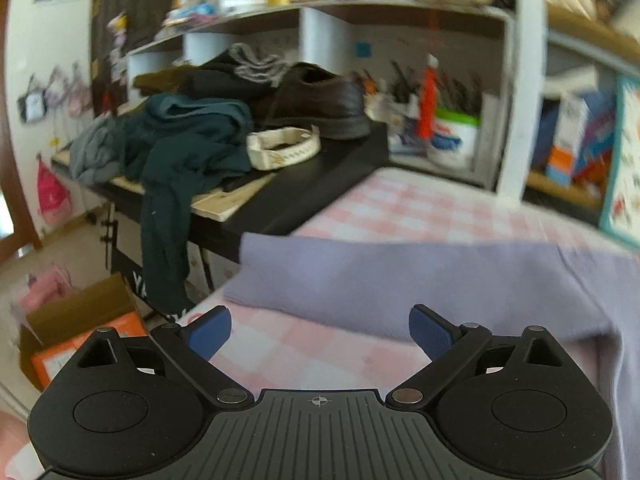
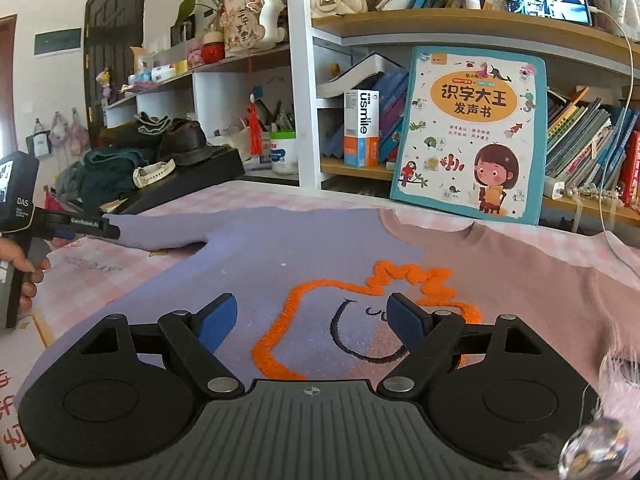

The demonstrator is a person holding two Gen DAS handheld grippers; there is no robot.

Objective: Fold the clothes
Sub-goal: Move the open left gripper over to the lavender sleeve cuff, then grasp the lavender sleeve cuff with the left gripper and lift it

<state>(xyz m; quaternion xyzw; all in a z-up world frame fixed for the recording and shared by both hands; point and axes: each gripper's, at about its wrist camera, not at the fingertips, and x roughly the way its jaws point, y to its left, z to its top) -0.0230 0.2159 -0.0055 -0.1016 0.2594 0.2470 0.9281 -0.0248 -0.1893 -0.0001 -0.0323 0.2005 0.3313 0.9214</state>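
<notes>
A lavender and pink sweater point(image 2: 280, 248) with an orange outline design point(image 2: 304, 292) lies flat, front up, on a pink checked tablecloth point(image 1: 400, 208). Its left sleeve point(image 1: 400, 276) stretches out sideways across the cloth. My left gripper point(image 1: 320, 316) is open, low over the cloth just short of the sleeve's near edge, with nothing between its fingers. In the right wrist view the left gripper point(image 2: 92, 226) shows at the sleeve's cuff end, held by a hand point(image 2: 24, 268). My right gripper point(image 2: 312, 304) stands open above the sweater's chest, holding nothing.
A black side table point(image 1: 320, 184) to the left carries dark green clothes point(image 1: 188, 148), a brown shoe point(image 1: 320, 100) and a white band point(image 1: 284, 146). A cardboard box point(image 1: 80, 320) sits on the floor. A picture book point(image 2: 468, 132) leans on the bookshelf behind; a white cable point(image 2: 616, 240) hangs at right.
</notes>
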